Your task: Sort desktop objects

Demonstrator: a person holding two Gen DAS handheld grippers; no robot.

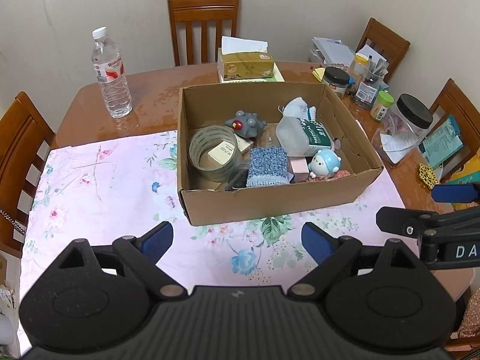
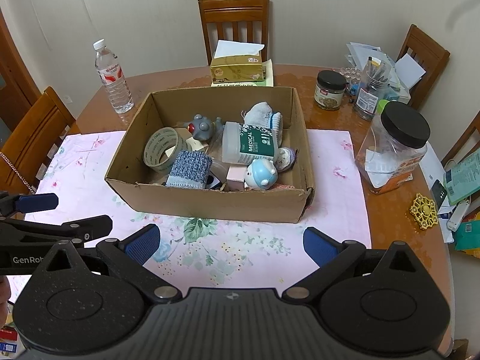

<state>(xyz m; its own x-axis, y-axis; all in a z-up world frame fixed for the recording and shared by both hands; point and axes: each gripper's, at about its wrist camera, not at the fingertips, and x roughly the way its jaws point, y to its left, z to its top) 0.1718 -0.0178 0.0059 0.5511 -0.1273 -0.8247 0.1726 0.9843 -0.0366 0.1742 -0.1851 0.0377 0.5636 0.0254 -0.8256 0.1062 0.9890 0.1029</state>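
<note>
I hold my left gripper (image 1: pixel 237 241) over the flowered pink cloth (image 1: pixel 99 180), its blue pads spread wide with nothing between them. My right gripper (image 2: pixel 231 241) hangs beside it, spread just as wide and empty too. Ahead of both, on the cloth, sits the cardboard box (image 2: pixel 216 204) with the things in it: a roll of clear tape (image 2: pixel 163 150), a blue knitted cloth (image 2: pixel 189 169), a grey toy (image 2: pixel 202 129), a cotton-swab tub (image 2: pixel 247 147) and a pale blue figurine (image 2: pixel 261 175).
</note>
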